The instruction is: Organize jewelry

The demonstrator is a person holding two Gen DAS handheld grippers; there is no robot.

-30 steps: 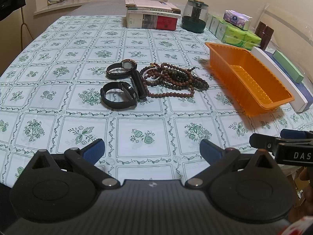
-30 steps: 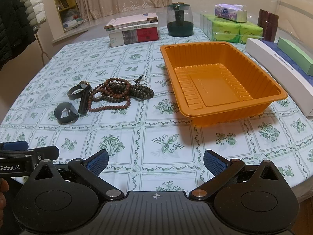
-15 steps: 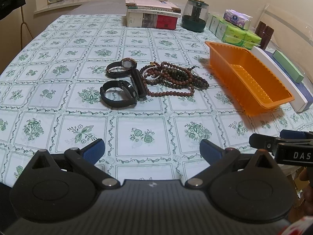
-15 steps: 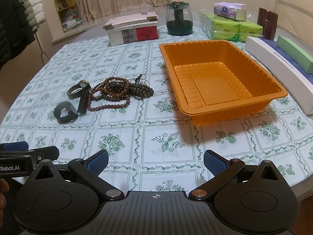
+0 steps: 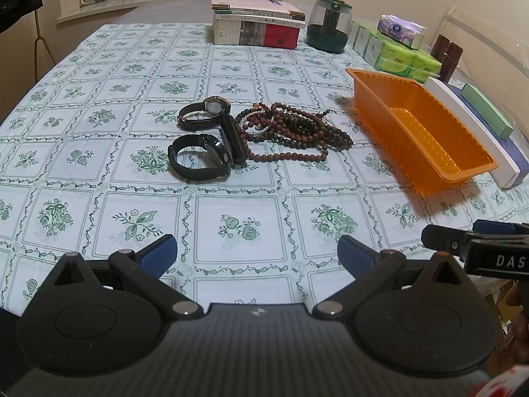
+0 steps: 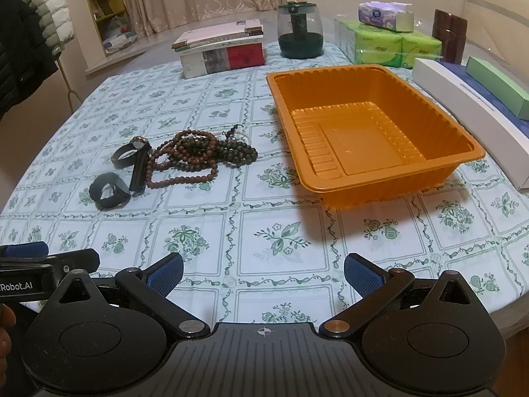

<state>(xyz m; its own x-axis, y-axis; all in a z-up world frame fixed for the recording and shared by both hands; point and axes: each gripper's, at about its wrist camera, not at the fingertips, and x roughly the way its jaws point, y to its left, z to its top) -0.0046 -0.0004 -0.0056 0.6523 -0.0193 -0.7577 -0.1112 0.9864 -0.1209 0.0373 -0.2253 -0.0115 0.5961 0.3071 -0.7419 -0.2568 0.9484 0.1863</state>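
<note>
Left gripper (image 5: 257, 252) and right gripper (image 6: 263, 269) gape wide, empty; beads (image 5: 294, 132) appear limp, tangle-prone: pinch a bunched strand; watches (image 5: 201, 160) stiffer: grip the strap

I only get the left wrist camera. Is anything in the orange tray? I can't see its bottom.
Observer: No. The right wrist view shows the whole floor of the orange tray, and it is bare.
Operator: Does it touch the white box?
Observer: No, tablecloth shows between the tray and the white box.
Operator: What's written on my left gripper?
Observer: Robot.AI, on the side of the left gripper.
</note>
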